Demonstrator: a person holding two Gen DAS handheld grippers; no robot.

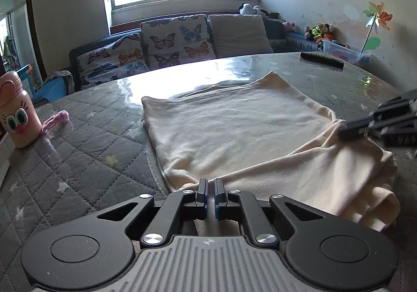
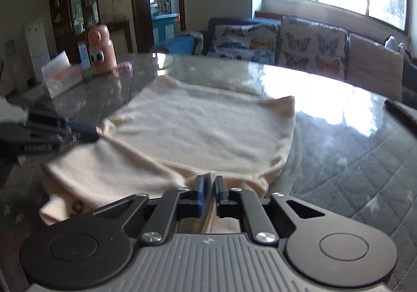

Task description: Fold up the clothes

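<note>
A cream garment (image 1: 234,130) lies partly folded on the glass-topped table (image 1: 86,151), its near part doubled over toward the right. My left gripper (image 1: 211,182) is shut on the garment's near edge. My right gripper (image 1: 344,130) shows at the right of the left wrist view, pinching the fold. In the right wrist view the garment (image 2: 198,130) spreads ahead, my right gripper (image 2: 212,180) is shut on its near edge, and my left gripper (image 2: 97,131) holds the cloth at the left.
A pink cartoon bottle (image 1: 15,115) with a pink strap (image 1: 56,120) stands at the left. A dark remote (image 1: 322,58) lies far right. A tissue box (image 2: 61,78) sits beside the bottle. A butterfly-cushioned sofa (image 1: 156,44) stands behind the table.
</note>
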